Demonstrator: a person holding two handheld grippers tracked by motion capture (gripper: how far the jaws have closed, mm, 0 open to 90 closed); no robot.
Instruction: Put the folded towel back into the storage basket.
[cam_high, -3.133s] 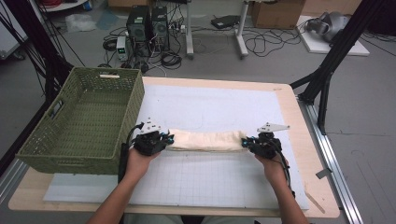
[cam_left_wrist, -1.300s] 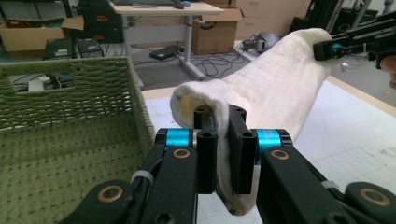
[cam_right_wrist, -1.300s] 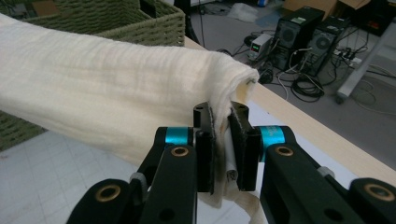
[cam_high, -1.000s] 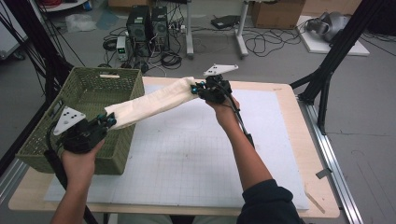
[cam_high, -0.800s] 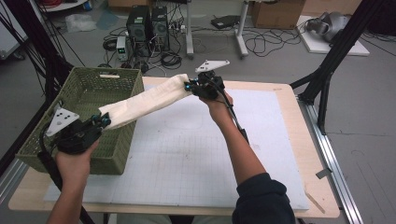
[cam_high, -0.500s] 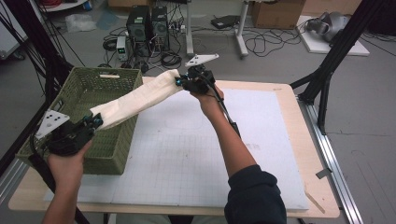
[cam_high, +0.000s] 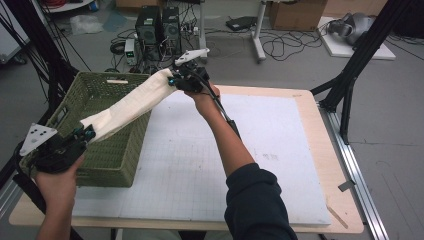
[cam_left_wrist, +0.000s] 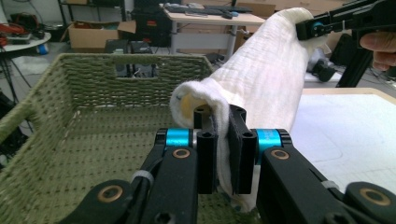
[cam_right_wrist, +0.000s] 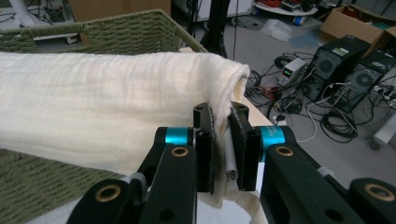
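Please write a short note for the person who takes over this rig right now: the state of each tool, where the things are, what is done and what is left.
Left tool: shut on one end of the rolled cream towel, held near the front corner of the green basket.
Right tool: shut on the other end, held high beyond the basket's far right corner.
Towel: off the table, stretched between both tools, slanting over the basket's right side, not yet inside.
Done: towel rolled, gripped at both ends, lifted.
Left: probably bring it over the basket's opening, lower it in, open both tools.
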